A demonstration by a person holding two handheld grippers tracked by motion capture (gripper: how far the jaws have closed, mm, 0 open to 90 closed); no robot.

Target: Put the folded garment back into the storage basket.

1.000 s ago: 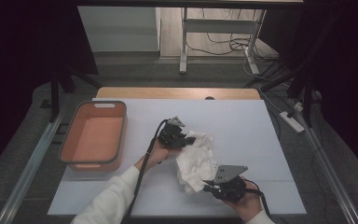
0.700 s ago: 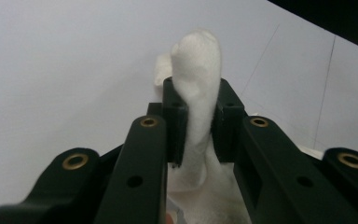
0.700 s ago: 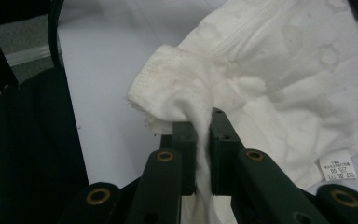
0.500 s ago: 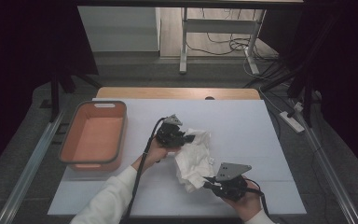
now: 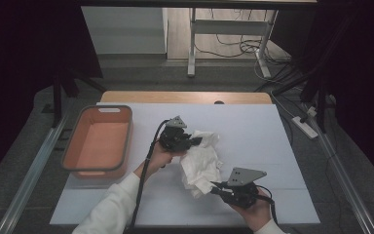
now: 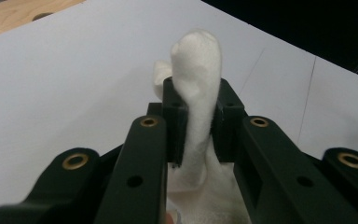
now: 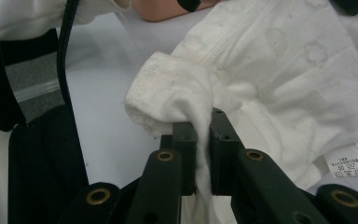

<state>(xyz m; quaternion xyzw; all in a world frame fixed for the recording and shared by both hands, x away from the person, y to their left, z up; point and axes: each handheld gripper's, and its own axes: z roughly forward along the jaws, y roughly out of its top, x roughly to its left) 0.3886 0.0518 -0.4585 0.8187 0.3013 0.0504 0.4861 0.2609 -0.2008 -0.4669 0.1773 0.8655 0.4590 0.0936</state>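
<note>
Beside the right gripper (image 7: 203, 135), the cloth's (image 7: 279, 74) label (image 7: 345, 166) shows.

surface: white-topped table (image 5: 272, 146), wood edge at far side | on it: orange bin (image 5: 99, 141) at left, white cloth (image 5: 202, 158) crumpled mid-table

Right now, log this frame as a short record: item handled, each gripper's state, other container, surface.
item: white cloth, crumpled, resting on the table
left gripper: shut on the cloth's far end, fabric bulging between the jaws
right gripper: shut on the cloth's near edge
care label: visible on the cloth in the right gripper view
container: orange bin, to the left, apart from the cloth
surface: white table
</note>
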